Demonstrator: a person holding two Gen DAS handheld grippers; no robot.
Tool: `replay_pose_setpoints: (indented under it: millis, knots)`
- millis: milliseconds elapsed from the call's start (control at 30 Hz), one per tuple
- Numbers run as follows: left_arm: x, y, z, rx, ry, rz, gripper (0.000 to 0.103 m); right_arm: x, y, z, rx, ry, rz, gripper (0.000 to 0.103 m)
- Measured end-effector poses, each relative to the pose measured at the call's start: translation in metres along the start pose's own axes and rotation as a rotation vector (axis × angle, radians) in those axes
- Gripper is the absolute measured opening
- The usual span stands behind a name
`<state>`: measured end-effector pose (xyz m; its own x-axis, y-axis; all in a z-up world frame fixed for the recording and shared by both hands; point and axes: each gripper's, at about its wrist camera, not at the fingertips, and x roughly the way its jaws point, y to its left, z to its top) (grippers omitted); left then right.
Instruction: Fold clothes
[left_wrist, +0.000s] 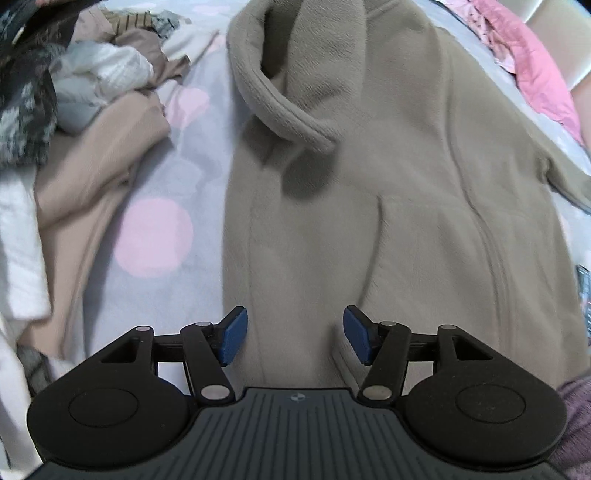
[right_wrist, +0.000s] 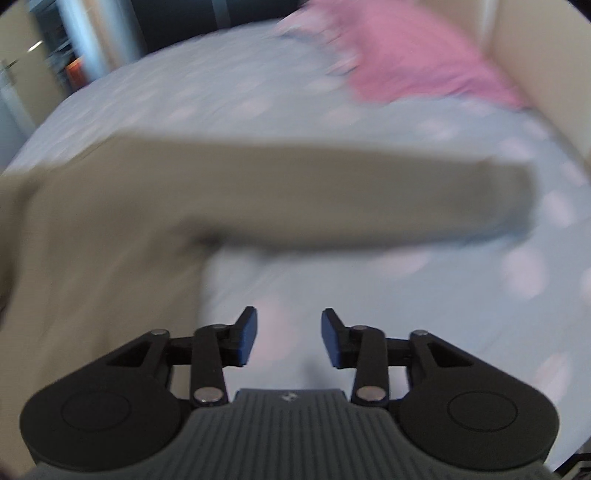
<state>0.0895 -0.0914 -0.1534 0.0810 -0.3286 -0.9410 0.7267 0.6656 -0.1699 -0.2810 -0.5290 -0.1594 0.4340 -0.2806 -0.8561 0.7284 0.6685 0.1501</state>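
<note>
While our left gripper points steeply down over the bed, its 2 blue pads stand well apart with nothing pinched between them; the taupe fleece jacket lies below the gap, but the pads do not press on it. We see the jacket spread flat on the pale bedsheet, which is printed with pink dots. Its collar is rolled over near the top of the left wrist view, and a seam runs down the body toward the gripper. To the left of the jacket sits a jumble of other clothes (beige, white and dark patterned pieces, piled on one another). A pink cloth lies at the far right edge of the sheet, beyond the jacket.

From the right wrist view, everything past the gripper is smeared, so fine detail cannot be made out. Our right gripper has its jaws parted to a moderate gap, and nothing sits between its pads; only the dotted sheet shows below them. One sleeve of the jacket stretches straight out across the sheet, from the garment's body at the left to its cuff at the right, well beyond the fingertips. The same pink cloth is bunched at the far right corner, next to a cream wall.
</note>
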Motion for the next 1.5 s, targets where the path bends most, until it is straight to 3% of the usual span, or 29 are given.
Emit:
replay_pose_setpoints:
  millis: [167,333,467,667,700,833,867,1000,1100,1167,1233,1300,1367,1500]
  knots:
    - [-0.006,-0.001,-0.025,0.008,0.038,-0.011,0.059,-0.001,0.048,-0.057,-0.068,0.092,0.088,0.046]
    - [-0.014,0.0,-0.055,0.009,0.065,-0.062,0.066,0.001,0.056,-0.101,-0.038,0.175,0.103,0.046]
    - [-0.016,0.0,-0.069,-0.013,0.078,-0.047,0.066,-0.004,0.049,-0.119,0.042,0.189,0.118,0.046]
    - [-0.003,-0.006,-0.08,-0.011,0.116,-0.032,0.066,-0.01,0.058,-0.128,0.002,0.162,0.112,0.046]
    - [0.003,-0.006,-0.081,-0.01,0.127,-0.013,0.064,-0.011,0.06,-0.129,-0.008,0.163,0.117,0.046]
    - [0.006,-0.003,-0.082,-0.039,0.101,0.004,0.023,-0.004,0.071,-0.129,-0.053,0.184,0.125,0.046]
    - [0.0,-0.003,-0.082,-0.036,0.074,-0.015,0.013,-0.002,0.073,-0.129,-0.059,0.191,0.123,0.046]
    - [-0.041,0.003,-0.085,-0.06,-0.083,-0.164,0.01,-0.001,0.075,-0.123,-0.059,0.199,0.116,0.046]
    - [-0.06,0.034,-0.091,-0.212,-0.149,-0.282,0.01,-0.001,0.082,-0.118,-0.072,0.196,0.11,0.046]
    - [-0.063,0.073,-0.098,-0.411,-0.169,-0.462,0.01,0.003,0.09,-0.116,-0.094,0.193,0.108,0.046]
    - [-0.055,0.107,-0.106,-0.598,-0.162,-0.534,0.01,0.003,0.095,-0.113,-0.11,0.191,0.116,0.046]
    - [-0.044,0.127,-0.114,-0.684,-0.117,-0.438,0.01,0.003,0.098,-0.11,-0.115,0.187,0.13,0.046]
    - [-0.036,0.126,-0.113,-0.642,-0.087,-0.303,0.01,0.002,0.097,-0.107,-0.113,0.182,0.142,0.046]
    - [-0.029,0.107,-0.102,-0.521,-0.072,-0.188,0.01,0.004,0.094,-0.105,-0.079,0.195,0.162,0.046]
